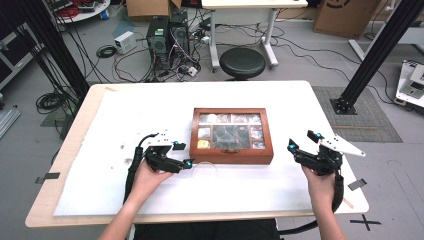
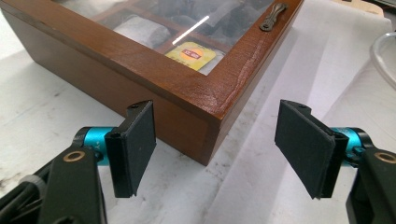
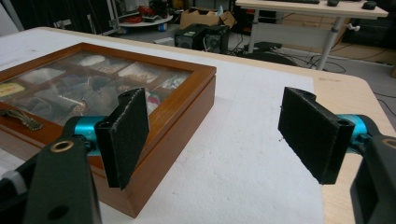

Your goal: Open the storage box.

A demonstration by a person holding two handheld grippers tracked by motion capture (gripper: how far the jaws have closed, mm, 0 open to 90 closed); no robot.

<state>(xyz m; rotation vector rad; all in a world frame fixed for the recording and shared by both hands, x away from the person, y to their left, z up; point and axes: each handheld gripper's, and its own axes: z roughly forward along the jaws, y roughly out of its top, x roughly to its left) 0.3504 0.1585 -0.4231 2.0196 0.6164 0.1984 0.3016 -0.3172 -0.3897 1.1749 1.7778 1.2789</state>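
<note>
While both grippers hung idle on either side of it, the wooden box (image 1: 232,135) sat shut at the table's centre, on the white sheet (image 1: 100,185) that covered the table (image 1: 65,150). In the high view the left gripper (image 1: 184,154) stood at the box's 8 o'clock, close by its near-left corner, jaws spread and empty. The right gripper (image 1: 302,140) stood at the box's 4 o'clock, apart from the side wall, jaws likewise wide, nothing between them. A clear round dish (image 1: 205,170) lay just off the box's front edge, about 7 o'clock.

Left gripper view: the jaws were wide apart and straddled the near corner of the box (image 2: 187,88) without touching it. A glass-paned lid showed compartments beneath, a yellow packet (image 2: 193,54) in one. A small metal clasp (image 2: 272,17) sat on the front rail at 1 o'clock.

Right gripper view: the jaws were open and empty; the box (image 3: 177,112) lay at 10 o'clock, its corner nearest the left pad.

Judgement: the box looked stiff and moderately heavy, its varnished wood likely slick against foam pads, the glass pane fragile. Best taken by the wooden frame or side walls, one gripper per side; to open, lift at the front rail near the clasp, never pressing the pane.
</note>
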